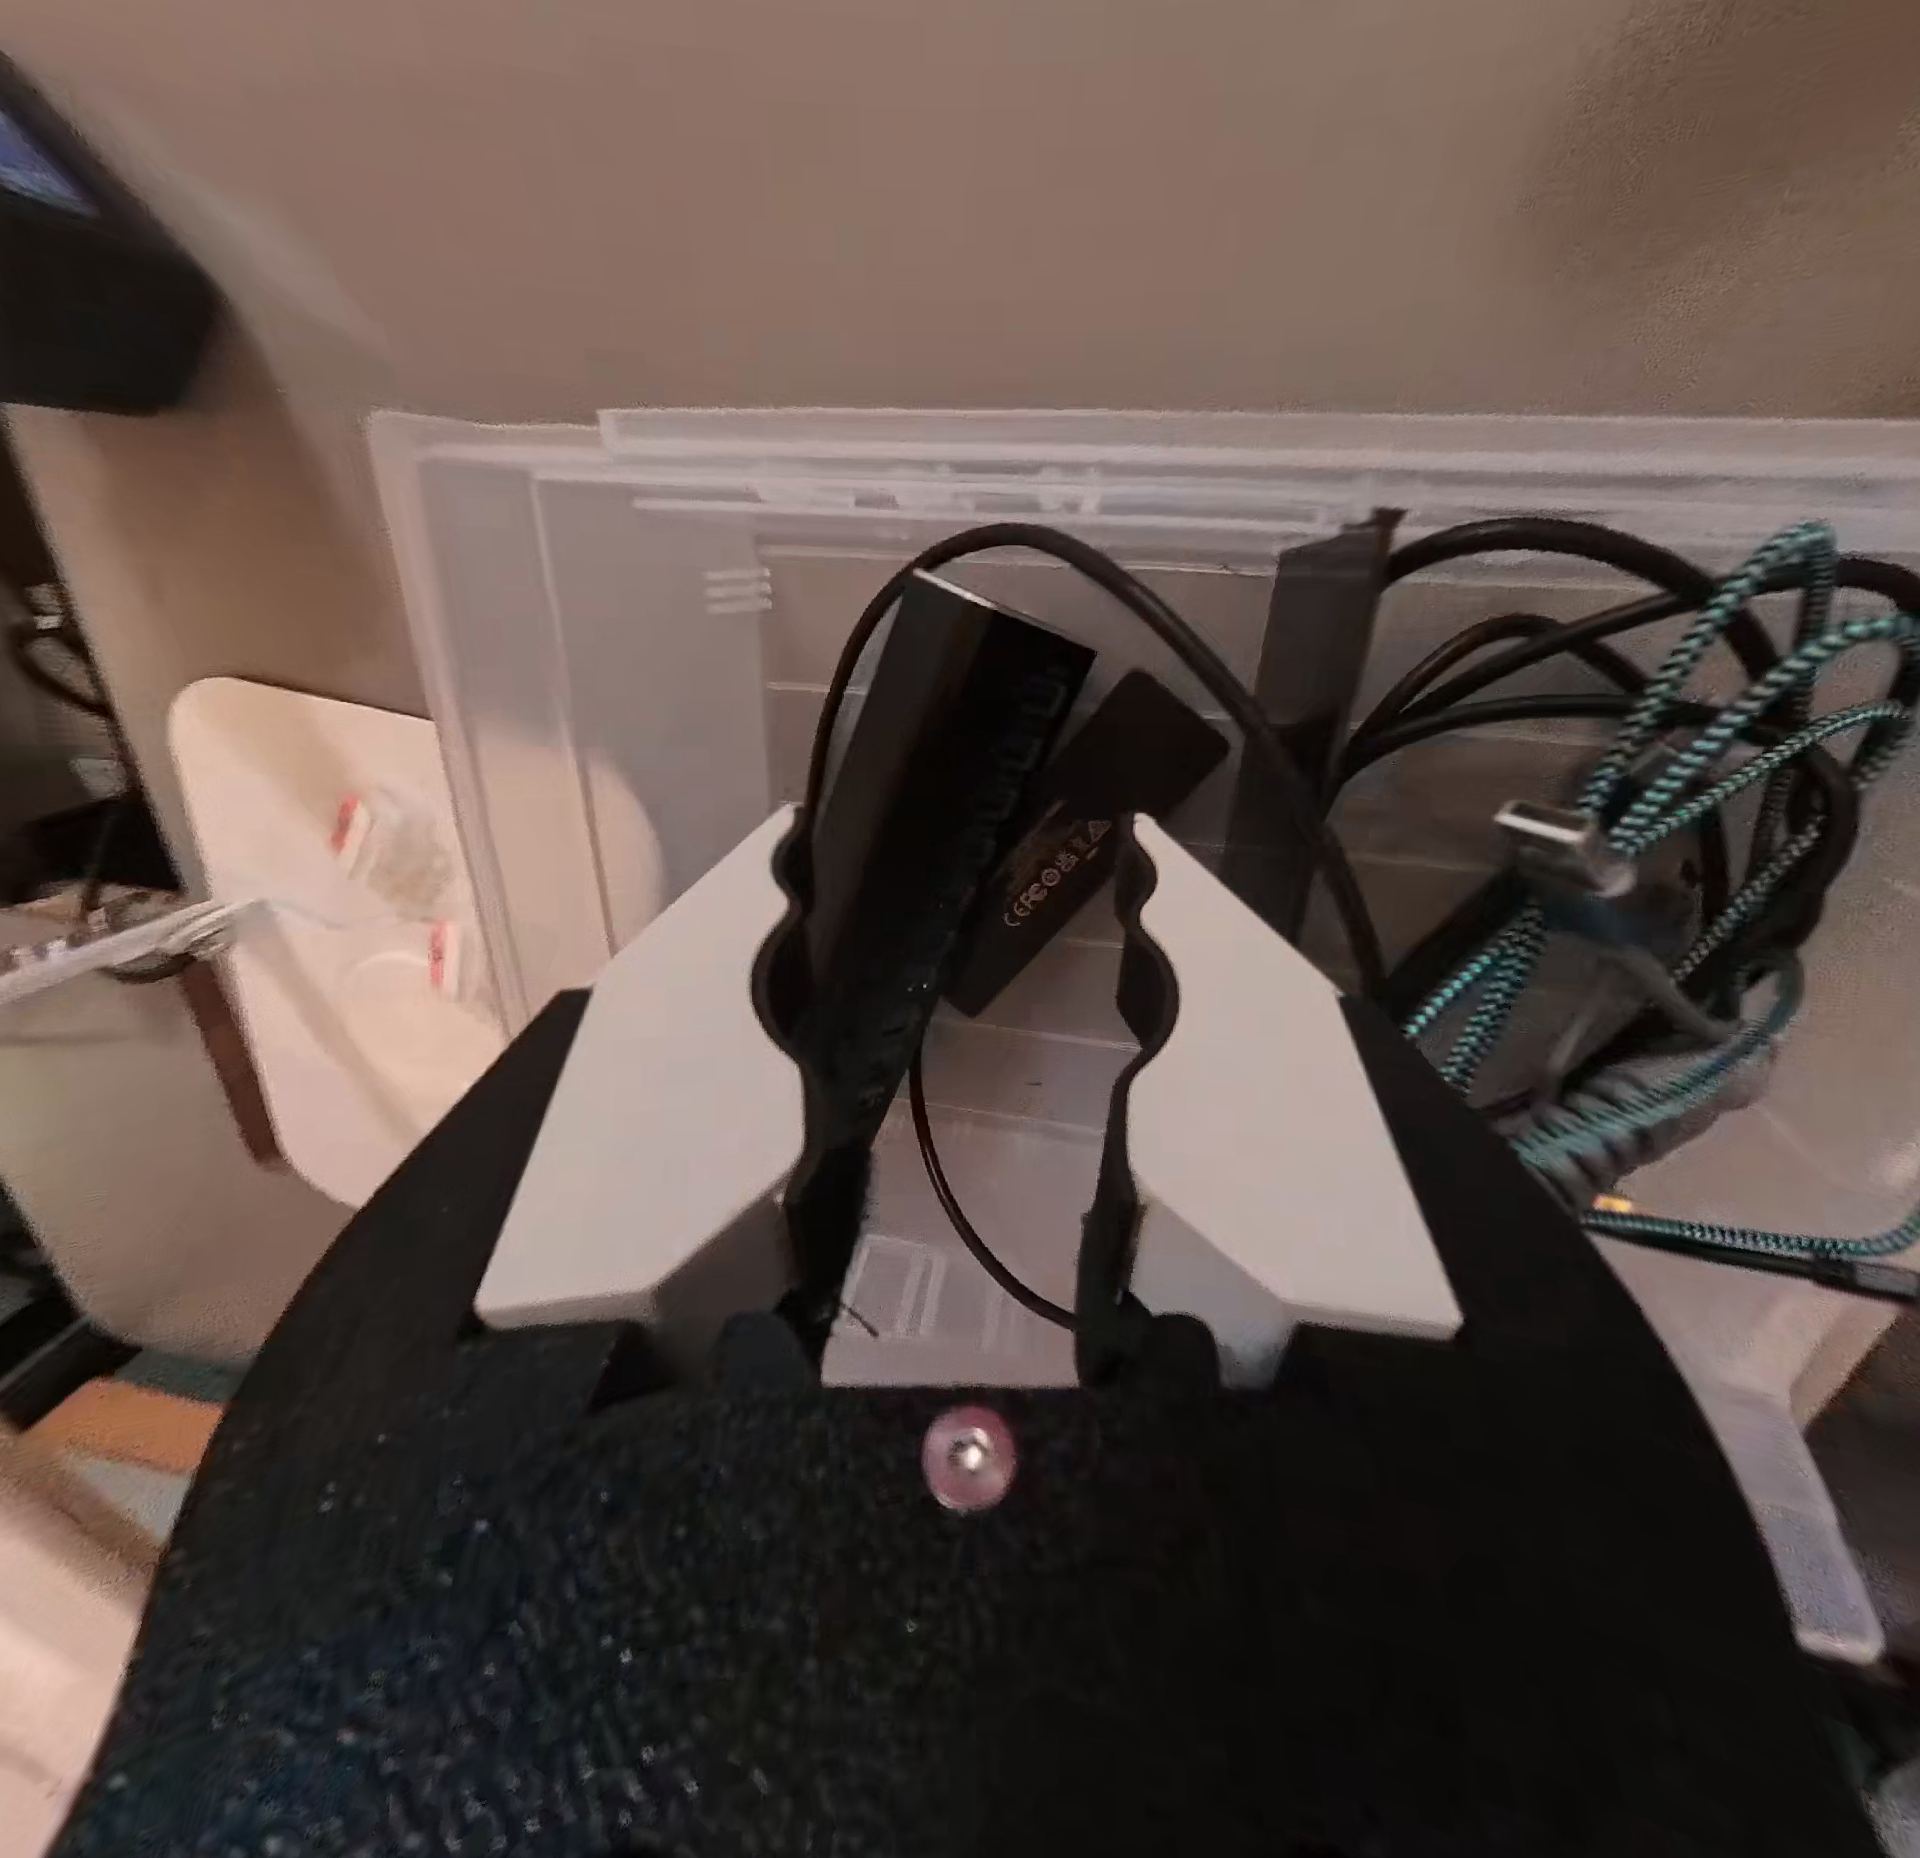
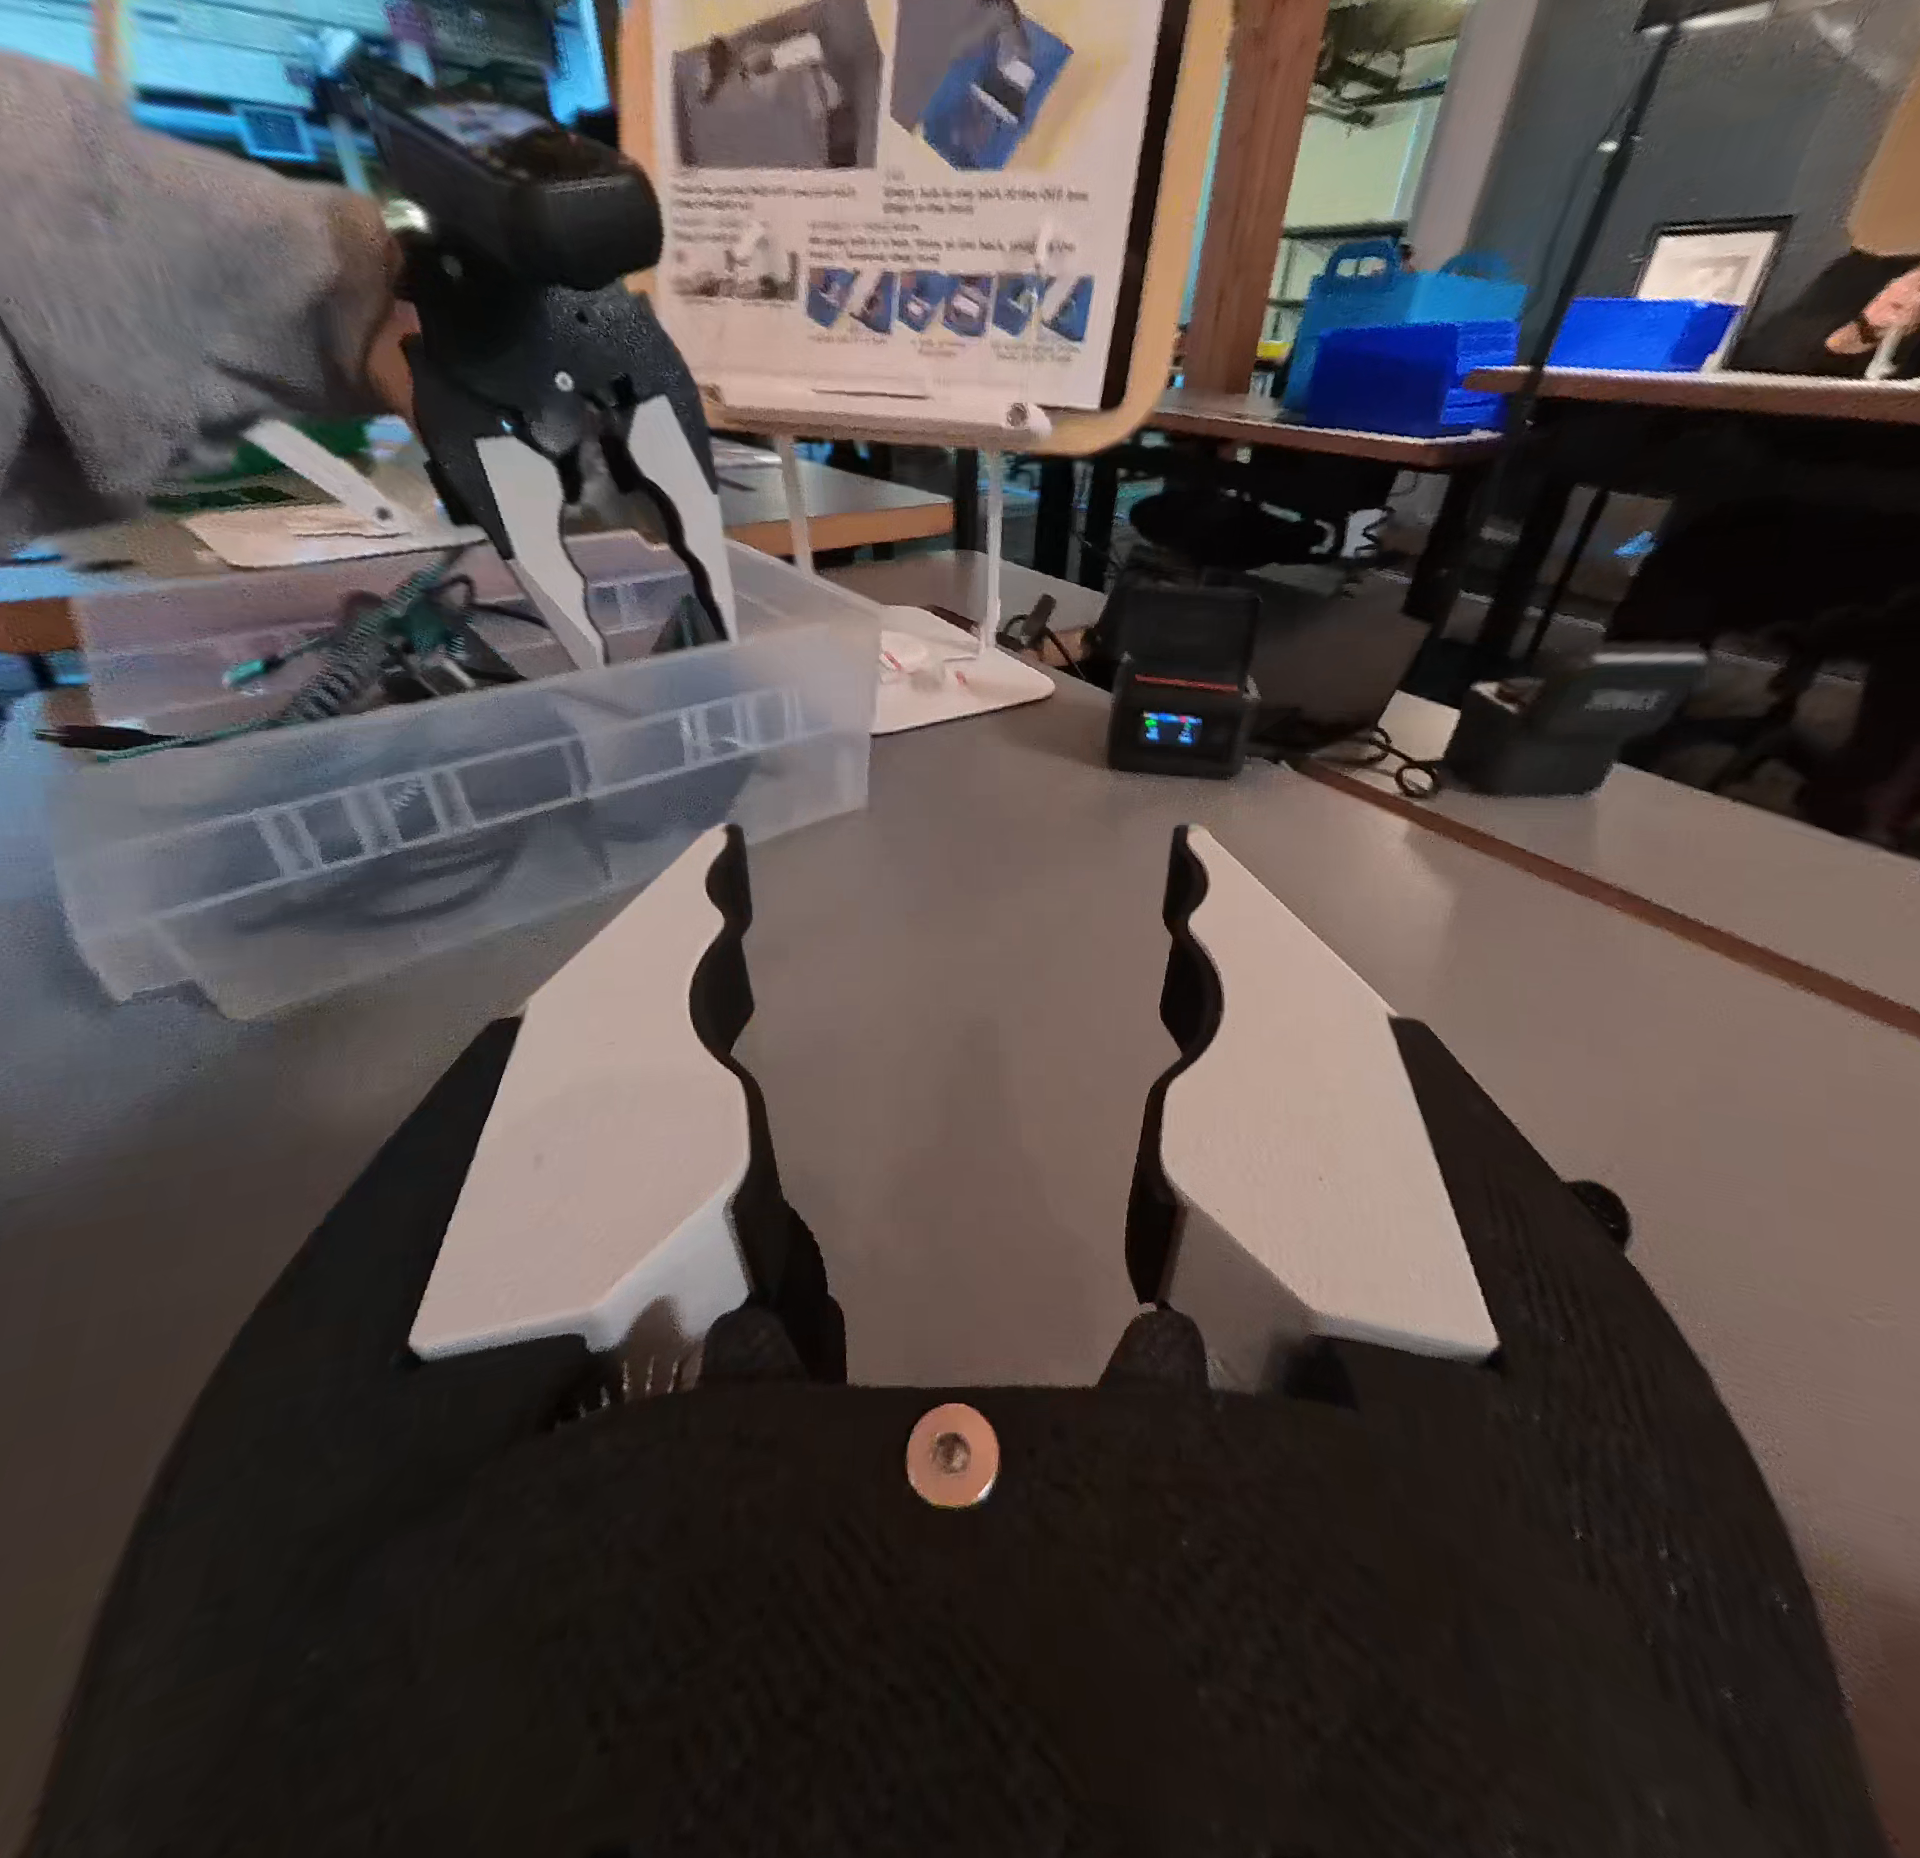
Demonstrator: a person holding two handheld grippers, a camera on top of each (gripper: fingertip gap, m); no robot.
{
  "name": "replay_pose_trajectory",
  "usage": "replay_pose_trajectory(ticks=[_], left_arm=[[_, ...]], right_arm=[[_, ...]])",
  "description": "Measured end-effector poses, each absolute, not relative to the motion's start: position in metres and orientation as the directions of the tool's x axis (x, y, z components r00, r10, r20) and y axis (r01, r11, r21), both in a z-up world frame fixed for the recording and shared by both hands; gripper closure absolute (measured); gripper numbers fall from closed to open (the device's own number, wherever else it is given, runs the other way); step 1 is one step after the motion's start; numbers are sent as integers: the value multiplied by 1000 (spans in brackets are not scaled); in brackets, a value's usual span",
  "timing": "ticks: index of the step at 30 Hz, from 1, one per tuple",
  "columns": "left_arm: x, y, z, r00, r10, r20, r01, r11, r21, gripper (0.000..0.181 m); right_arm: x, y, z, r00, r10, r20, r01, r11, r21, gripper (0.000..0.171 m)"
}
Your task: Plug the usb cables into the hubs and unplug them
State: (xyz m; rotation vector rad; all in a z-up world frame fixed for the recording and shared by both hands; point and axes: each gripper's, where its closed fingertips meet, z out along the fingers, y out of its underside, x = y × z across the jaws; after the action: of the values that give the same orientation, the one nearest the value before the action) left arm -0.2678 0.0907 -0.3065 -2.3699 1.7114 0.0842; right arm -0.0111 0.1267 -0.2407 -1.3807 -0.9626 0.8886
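In the left wrist view, my left gripper [image 1: 964, 826] reaches into a clear plastic bin [image 1: 499, 582]. Its jaws are closed partway on a long black usb hub [image 1: 914, 769], which runs up between the fingers. A second flat black hub [image 1: 1112, 821] leans against the first hub and the right finger. A thin black cable [image 1: 1143, 603] loops over both hubs. Tangled black and teal braided usb cables [image 1: 1714, 769] with a silver plug [image 1: 1548, 842] lie to the right in the bin. My right gripper [image 2: 956, 842] is open and empty over the grey table [image 2: 966, 1029]. The right wrist view also shows the left gripper [image 2: 655, 645] in the bin [image 2: 416, 842].
A white sign stand [image 2: 966, 681] with a printed sheet stands behind the bin. A small black device with a lit screen [image 2: 1179, 707] and another black box [image 2: 1569, 717] sit at the back right. Blue crates [image 2: 1455, 354] are on a far table. A grey sleeve [image 2: 156, 302] shows at the left. About 25 cm separates my left fingertips from my right.
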Motion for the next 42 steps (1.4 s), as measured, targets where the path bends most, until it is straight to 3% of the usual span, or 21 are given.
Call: replay_pose_trajectory(ticks=[1, 5, 10, 14, 15, 17, 24, 26, 28, 31, 34, 37, 39, 42], left_arm=[[-271, 92, -313, 317, -939, -134, -946, -303, -115, 123], [-286, 97, -334, 266, -963, -51, -964, -267, 15, 121], [-285, 101, -349, 275, -960, 53, -960, -270, 75, 117], [-291, 81, -365, 320, -932, 168, -935, -282, 215, 109], [-293, 79, -365, 316, -934, 165, -932, -273, 239, 112], [-297, 79, -361, 302, -941, 149, -924, -251, 288, 143], [-306, 74, -343, 227, -973, 52, -923, -198, 329, 154], [-305, 74, -325, 286, -958, 2, -926, -275, 259, 155], [-302, 78, -298, 376, -924, -64, -917, -381, 120, 155], [-293, 90, -245, 538, -829, -152, -837, -504, -213, 155], [-256, 103, -186, 653, -732, -195, -690, -469, -552, 155], [-183, 114, -140, 738, -674, -29, -384, -385, -839, 155], [-133, 116, -133, 706, -698, 117, -228, -381, -896, 154], [-79, 125, -152, 591, -706, 391, -82, -534, -841, 154]], right_arm=[[-13, 129, -249, 387, 922, 25, 41, 10, -999, 93], [-13, 134, -272, 414, 904, 102, 92, 70, -993, 95], [-18, 139, -282, 430, 883, 190, 163, 131, -978, 98], [-24, 133, -289, 404, 875, 266, 208, 196, -958, 101], [-25, 133, -290, 399, 872, 284, 219, 211, -953, 102], [-28, 130, -293, 384, 875, 294, 229, 218, -949, 104], [-28, 127, -292, 375, 874, 308, 227, 235, -945, 109], [-28, 127, -288, 381, 869, 314, 218, 246, -944, 110], [-27, 125, -283, 387, 862, 329, 204, 267, -942, 111], [-26, 120, -274, 397, 843, 364, 184, 315, -931, 111], [-22, 117, -263, 421, 805, 417, 156, 389, -908, 115], [-5, 126, -241, 550, 705, 447, 88, 483, -871, 129], [9, 134, -231, 620, 670, 409, 48, 488, -872, 130], [28, 147, -225, 682, 651, 334, 4, 453, -891, 130]])
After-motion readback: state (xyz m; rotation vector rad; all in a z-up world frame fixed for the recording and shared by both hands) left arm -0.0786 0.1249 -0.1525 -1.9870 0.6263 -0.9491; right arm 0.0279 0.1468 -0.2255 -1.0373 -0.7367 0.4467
